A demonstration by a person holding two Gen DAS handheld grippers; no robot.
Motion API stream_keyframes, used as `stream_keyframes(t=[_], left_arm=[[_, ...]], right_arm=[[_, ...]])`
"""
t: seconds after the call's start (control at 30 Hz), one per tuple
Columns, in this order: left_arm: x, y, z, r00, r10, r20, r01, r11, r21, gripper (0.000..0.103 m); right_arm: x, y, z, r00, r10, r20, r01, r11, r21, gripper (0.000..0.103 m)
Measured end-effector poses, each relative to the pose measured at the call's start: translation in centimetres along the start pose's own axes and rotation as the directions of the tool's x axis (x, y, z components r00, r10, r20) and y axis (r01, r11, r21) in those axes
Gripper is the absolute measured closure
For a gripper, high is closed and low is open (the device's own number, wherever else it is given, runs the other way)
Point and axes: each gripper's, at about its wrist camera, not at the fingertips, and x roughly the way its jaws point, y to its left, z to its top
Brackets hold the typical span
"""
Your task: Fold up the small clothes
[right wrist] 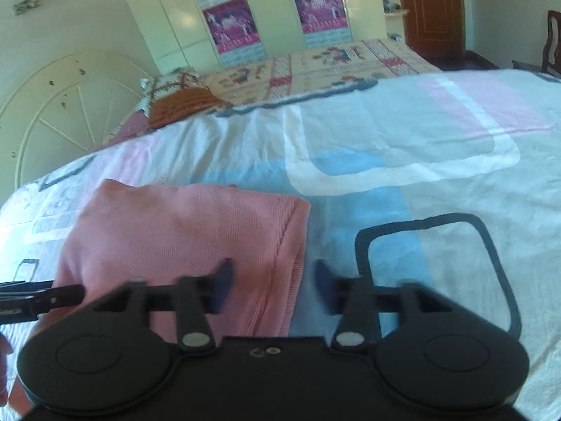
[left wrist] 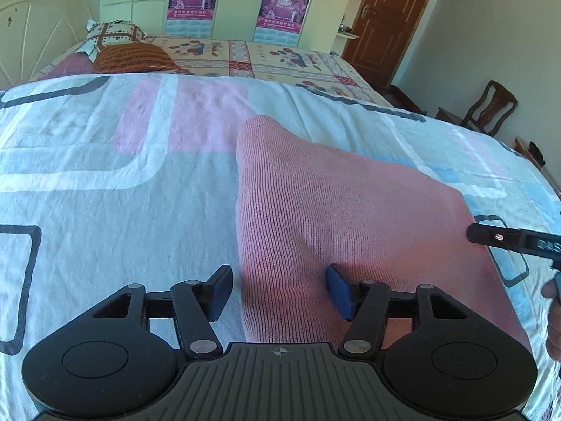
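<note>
A pink knitted garment (left wrist: 336, 210) lies folded flat on the bed; it also shows in the right wrist view (right wrist: 182, 235). My left gripper (left wrist: 278, 291) is open, with its jaws astride the garment's left edge near its front, holding nothing. My right gripper (right wrist: 271, 286) is open and empty over the garment's right edge. A finger of the right gripper (left wrist: 508, 238) shows at the right edge of the left wrist view, beside the garment's right side.
The bed is covered by a white sheet (left wrist: 105, 182) with pink, blue and grey shapes. Pillows (left wrist: 129, 52) and a floral quilt (left wrist: 280, 56) lie at the back. A white headboard (right wrist: 66, 105), wardrobe, brown door (left wrist: 389, 14) and wooden chair (left wrist: 487, 108) surround it.
</note>
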Motion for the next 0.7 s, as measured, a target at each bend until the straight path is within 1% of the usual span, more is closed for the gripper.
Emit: stream_keyframes(t=[0.03,0.1,0.2,0.23,0.3,0.37,0.4,0.53,0.6,0.7], left_arm=[[0.0,0.1,-0.1,1.0,0.001,0.001,-0.001,1.0,-0.006,0.042],[-0.1,0.1,-0.2,1.0,0.005,0.003,-0.005,1.0,-0.014,0.04],[0.0,0.2,-0.3,1.0,0.01,0.004,-0.009,1.0,-0.023,0.04],[-0.1,0.2,-0.3,1.0,0.012,0.005,-0.012,1.0,-0.027,0.039],[-1.3,0.2,-0.2,0.999,0.028,0.035,-0.027,0.999,-0.018,0.039],[-3.6,0.5,-0.5,0.995,0.024,0.099,-0.024,1.0,-0.01,0.039],[-4.4,0.9,-0.8,0.994,0.016,0.109,-0.014,1.0,-0.02,0.039],[-6.3,2.4,-3.3,0.996,-0.033,0.089,0.038,0.998,-0.048,0.039],[-6.5,2.6,-4.8,0.995,-0.059,0.076,0.063,0.996,-0.059,0.039],[-6.0,2.9,-6.3,0.996,-0.068,0.06,0.074,0.992,-0.103,0.039]], right_arm=[[-0.5,0.0,-0.2,1.0,0.02,-0.002,-0.02,1.0,-0.006,0.054],[-1.0,0.0,-0.4,0.998,0.043,-0.034,-0.043,0.999,0.001,0.068],[-2.3,0.2,-1.0,0.998,0.058,-0.032,-0.058,0.998,0.001,0.067],[-2.8,0.1,-1.2,0.998,0.063,-0.028,-0.063,0.998,0.009,0.064],[-3.6,0.1,-1.8,0.997,0.076,-0.023,-0.076,0.997,0.03,0.063],[-4.7,-0.1,-2.4,0.997,0.074,-0.018,-0.073,0.996,0.046,0.053],[-5.3,-0.3,-2.9,0.996,0.083,-0.01,-0.083,0.995,0.056,0.05],[-6.5,-0.6,-4.6,0.99,0.135,-0.041,-0.132,0.988,0.076,0.057],[-6.3,-0.2,-5.2,0.985,0.152,-0.077,-0.147,0.986,0.075,0.059],[-5.6,0.5,-6.1,0.978,0.17,-0.119,-0.161,0.984,0.08,0.071]])
